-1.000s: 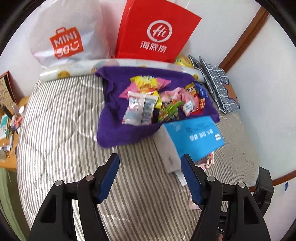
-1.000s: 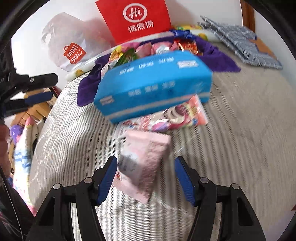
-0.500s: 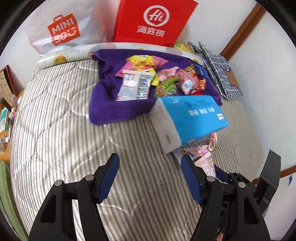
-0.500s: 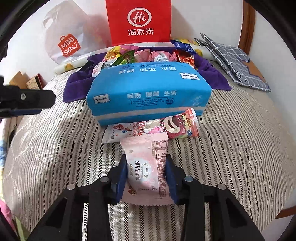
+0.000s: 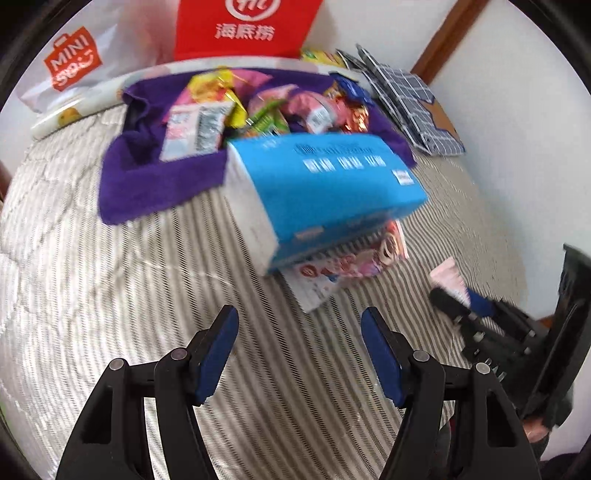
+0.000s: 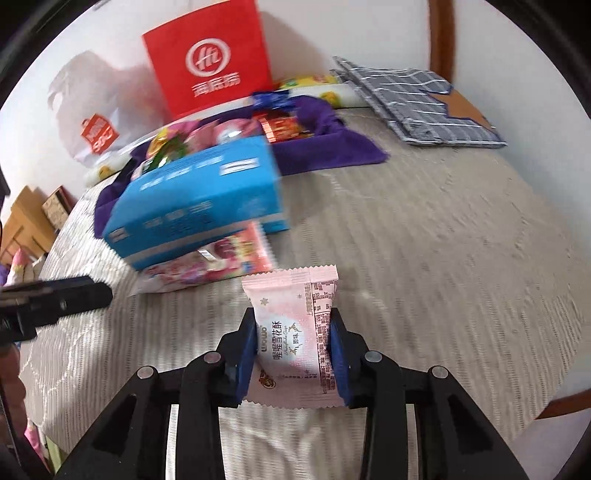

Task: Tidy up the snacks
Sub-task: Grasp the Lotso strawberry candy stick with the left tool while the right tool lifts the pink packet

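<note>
My right gripper (image 6: 293,339) is shut on a pink snack packet (image 6: 293,325) and holds it above the striped bed; the packet also shows in the left wrist view (image 5: 448,278). A blue tissue pack (image 6: 199,206) lies on a pink cartoon snack bag (image 6: 221,262). Behind it a purple cloth (image 5: 147,177) holds a pile of several snack packets (image 5: 258,107). My left gripper (image 5: 299,354) is open and empty over the bed, in front of the tissue pack (image 5: 321,188) and the cartoon bag (image 5: 343,269).
A red paper bag (image 5: 243,26) and a white Miniso bag (image 5: 70,62) stand against the back wall. A folded grey checked cloth (image 6: 417,103) lies at the back right. Wooden furniture (image 6: 22,218) stands past the bed's left edge.
My right gripper closed on the pink packet, lifted it off the bed and swung right. My left gripper moved closer to the tissue pack and stayed open.
</note>
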Tool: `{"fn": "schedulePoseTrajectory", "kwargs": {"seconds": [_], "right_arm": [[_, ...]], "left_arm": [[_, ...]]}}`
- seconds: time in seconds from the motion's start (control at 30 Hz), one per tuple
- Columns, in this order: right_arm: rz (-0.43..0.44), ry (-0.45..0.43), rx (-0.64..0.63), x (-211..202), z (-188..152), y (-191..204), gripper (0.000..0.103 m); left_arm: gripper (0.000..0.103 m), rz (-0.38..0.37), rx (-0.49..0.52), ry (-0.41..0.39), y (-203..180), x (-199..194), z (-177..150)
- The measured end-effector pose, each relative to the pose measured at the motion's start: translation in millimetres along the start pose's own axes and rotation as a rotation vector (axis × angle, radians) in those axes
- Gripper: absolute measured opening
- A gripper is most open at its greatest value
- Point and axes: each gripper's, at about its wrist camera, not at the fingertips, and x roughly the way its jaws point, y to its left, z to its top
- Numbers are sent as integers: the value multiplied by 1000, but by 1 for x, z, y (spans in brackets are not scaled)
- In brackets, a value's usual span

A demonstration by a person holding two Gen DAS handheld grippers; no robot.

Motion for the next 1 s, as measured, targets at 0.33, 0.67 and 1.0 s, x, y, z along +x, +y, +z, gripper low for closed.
{"fn": "schedulePoseTrajectory", "kwargs": {"seconds": [0.33, 0.67, 1.0], "right_arm": [[-34, -18, -2, -6, -5, -38, 34], [-21, -21, 24, 2, -6, -70, 35], [-9, -40, 59, 1, -3, -91, 35]], "left_arm": [[65, -40, 30, -34, -29, 25, 4], [55, -71, 189, 30, -78, 40, 2], [55, -20, 309, -72, -107, 37, 35]]}}
